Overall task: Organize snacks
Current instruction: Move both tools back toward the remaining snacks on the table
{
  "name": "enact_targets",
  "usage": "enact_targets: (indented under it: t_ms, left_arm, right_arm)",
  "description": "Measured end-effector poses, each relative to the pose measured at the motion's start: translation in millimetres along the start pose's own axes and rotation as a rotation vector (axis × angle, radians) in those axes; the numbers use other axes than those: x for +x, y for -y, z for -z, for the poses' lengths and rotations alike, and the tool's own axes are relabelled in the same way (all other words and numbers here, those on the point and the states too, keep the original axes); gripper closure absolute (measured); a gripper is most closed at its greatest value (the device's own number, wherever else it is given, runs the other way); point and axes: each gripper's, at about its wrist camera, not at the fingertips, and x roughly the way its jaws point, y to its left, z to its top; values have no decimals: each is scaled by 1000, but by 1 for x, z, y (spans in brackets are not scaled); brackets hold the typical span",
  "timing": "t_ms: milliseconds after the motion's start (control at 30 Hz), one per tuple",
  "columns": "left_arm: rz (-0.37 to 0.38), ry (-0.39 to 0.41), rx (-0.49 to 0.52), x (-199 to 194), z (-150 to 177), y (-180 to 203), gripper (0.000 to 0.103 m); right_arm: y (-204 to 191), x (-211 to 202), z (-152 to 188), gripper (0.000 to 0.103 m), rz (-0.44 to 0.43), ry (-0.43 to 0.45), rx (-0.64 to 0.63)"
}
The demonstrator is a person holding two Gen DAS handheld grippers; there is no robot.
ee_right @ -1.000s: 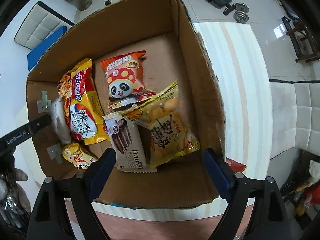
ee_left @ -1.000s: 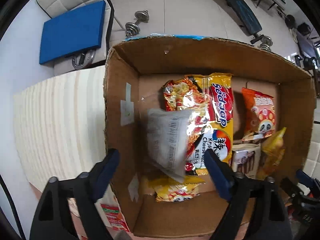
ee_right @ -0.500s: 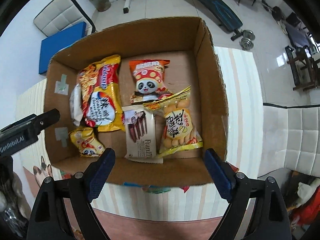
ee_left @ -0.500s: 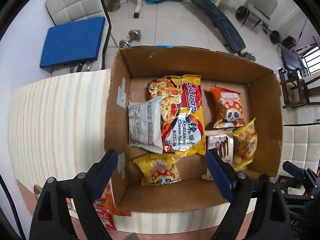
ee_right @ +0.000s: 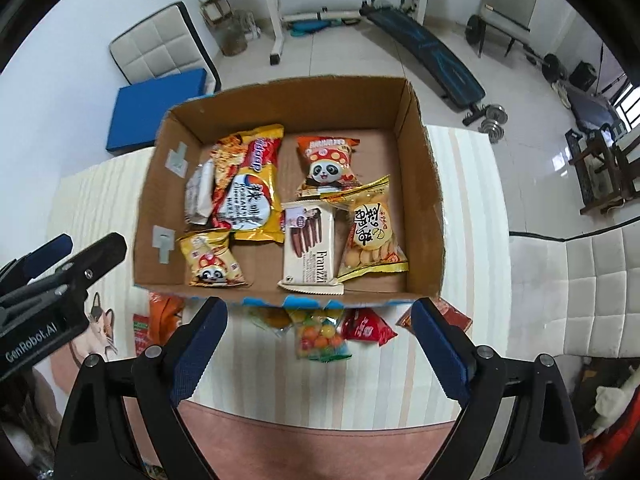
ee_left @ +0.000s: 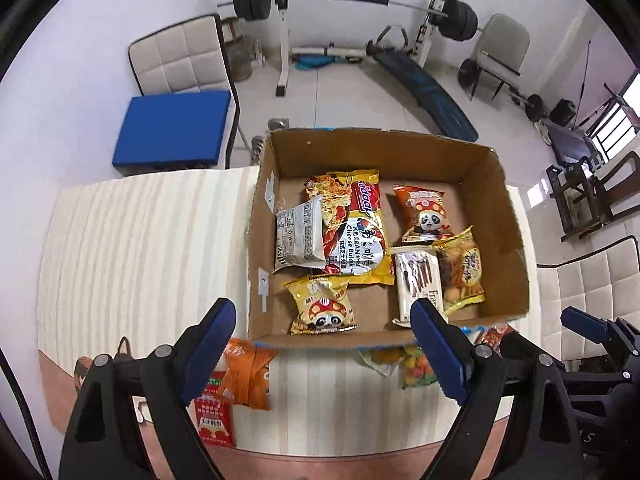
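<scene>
Rising off the box (ee_left: 500, 216), both tongs (ee_left: 324, 354) (ee_right: 320, 354) gape empty, right's just widening.

Matt cardboard, glossy wrappers

The cardboard box (ee_right: 420, 184) is matt brown; the Sedaap noodle packet (ee_right: 250, 184) and candy bag (ee_right: 320, 336) are shiny plastic film; the tablecloth (ee_left: 132, 248) looks like striped cloth.

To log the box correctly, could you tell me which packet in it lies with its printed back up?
The silver packet by the left wall; the rest show coloured fronts.
</scene>
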Motion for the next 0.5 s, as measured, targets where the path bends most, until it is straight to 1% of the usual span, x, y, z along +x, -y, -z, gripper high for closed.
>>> enact_targets:
  t_ms: [233,333,400,467,500]
  left_arm:
    - [-1,93,-5,-43,23,0,14]
    - [16,128,-16,-57,31,-2,14]
    - [26,138,-30,-60,36,-5,14]
    - [53,140,-45,-59,40,-10,14]
    - [73,131,-53,-56,43,-12,10]
  right_arm:
    - [-4,-39,26,8,-9,80,-4]
    - [-3,-51,35,8,-26,105,10]
    - [-1,-55,41,8,-42,109,22]
    - [2,-54,47,8,-64,101,43]
    - [4,-50,51,8,-73,92,52]
